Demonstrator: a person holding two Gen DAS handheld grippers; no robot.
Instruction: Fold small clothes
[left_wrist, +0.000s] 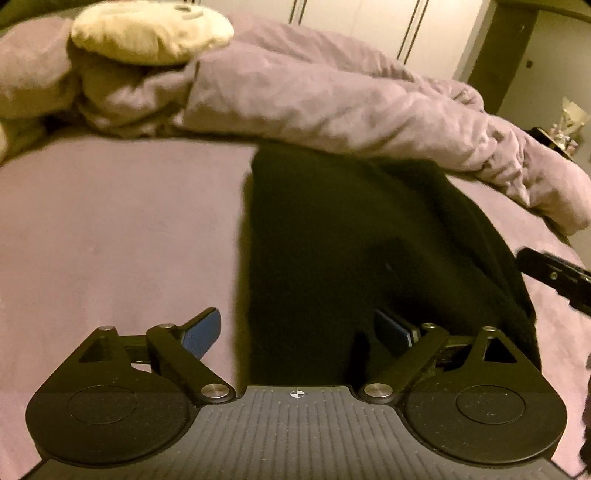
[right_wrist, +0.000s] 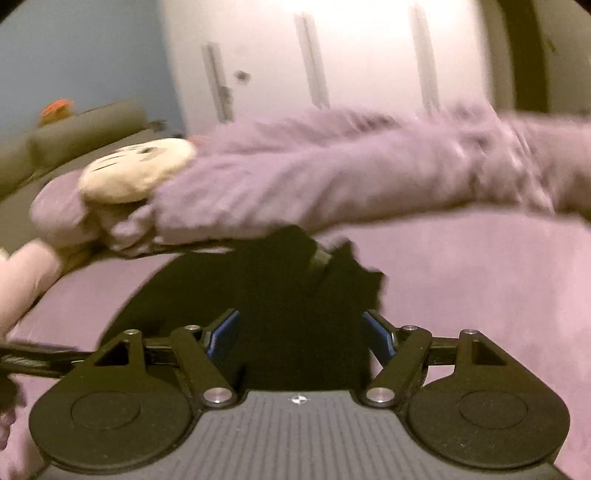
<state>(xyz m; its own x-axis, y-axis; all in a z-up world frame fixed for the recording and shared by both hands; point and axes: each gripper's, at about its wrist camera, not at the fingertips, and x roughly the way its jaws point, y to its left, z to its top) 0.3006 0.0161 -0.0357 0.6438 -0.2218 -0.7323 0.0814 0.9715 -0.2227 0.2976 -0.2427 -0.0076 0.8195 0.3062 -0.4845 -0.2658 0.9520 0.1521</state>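
One black garment (left_wrist: 369, 240), two grippers — left gripper (left_wrist: 299, 332), right gripper (right_wrist: 301, 332)

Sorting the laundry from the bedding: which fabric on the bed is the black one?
The flat black garment lying just ahead of both grippers; the rumpled duvet behind it is lilac.

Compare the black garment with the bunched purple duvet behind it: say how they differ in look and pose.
The black garment is dark and lies low and mostly flat on the purple sheet; the purple duvet is pale lilac and heaped up in thick, wrinkled folds. The garment sits right before the open left tongs; the duvet lies farther back, carrying a cream plush toy. Both are soft fabric on the same bed.
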